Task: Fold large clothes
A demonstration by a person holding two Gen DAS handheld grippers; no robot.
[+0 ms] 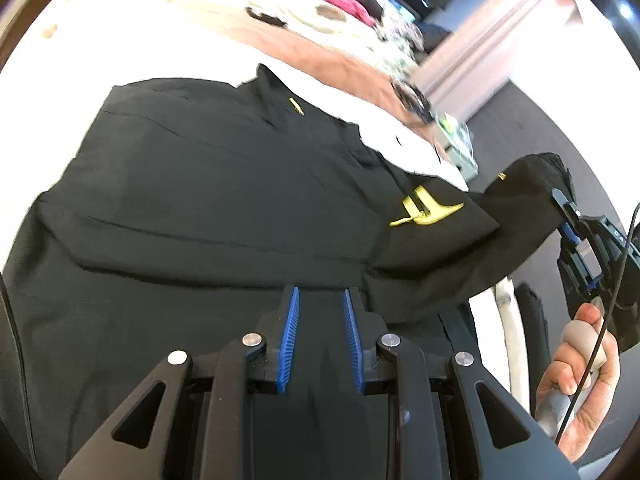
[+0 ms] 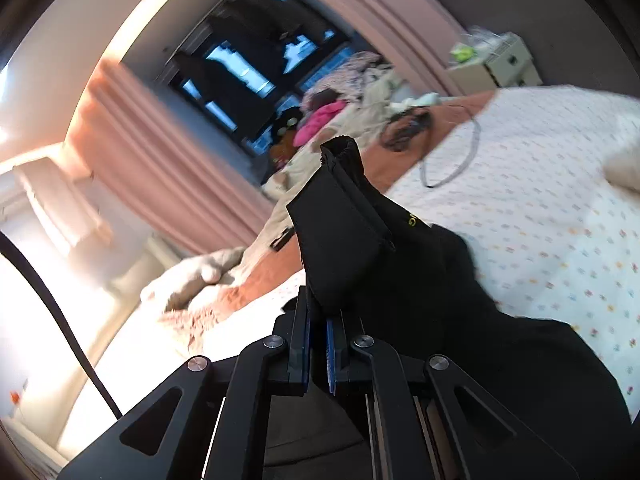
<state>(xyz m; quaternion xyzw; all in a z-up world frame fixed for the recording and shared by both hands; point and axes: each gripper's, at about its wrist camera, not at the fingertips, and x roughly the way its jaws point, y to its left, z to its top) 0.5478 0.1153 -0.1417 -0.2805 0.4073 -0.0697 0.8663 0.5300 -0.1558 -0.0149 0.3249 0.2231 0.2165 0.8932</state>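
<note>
**laundry_lurker:** So where's this fold at? Going big to small: there's the bed (image 1: 100,32) with its white dotted sheet, and a big black garment (image 1: 200,184) spread across it, mostly flat, with a yellow print (image 1: 424,212) near one side. Looks like a shirt or jacket to me, can't say which.

**foldbot_fan:** Yeah, I'd call it early days. The body is laid out but I see no finished fold anywhere. One end of it, a sleeve (image 2: 344,240) I think, is lifted off the bed and hanging from the right gripper (image 2: 318,344). Those tongs are pressed together on the black cloth, with the sleeve's cuff end sticking up past the tips.

**laundry_lurker:** And the left gripper (image 1: 322,336)? In its own view the blue pads (image 1: 290,340) sit a bit apart with black cloth lying between them.

**foldbot_fan:** Narrow gap, and honestly I can't tell if they're pinching a thick bunch or just hovering over the fabric. Too dark on dark.

**laundry_lurker:** You can see the person's hand (image 1: 580,380) around the right tool's handle, off the bed's edge.

**foldbot_fan:** My guess at what's left: bring that sleeve across the body, do the other side, then fold it down to size. So basically everything.
</note>
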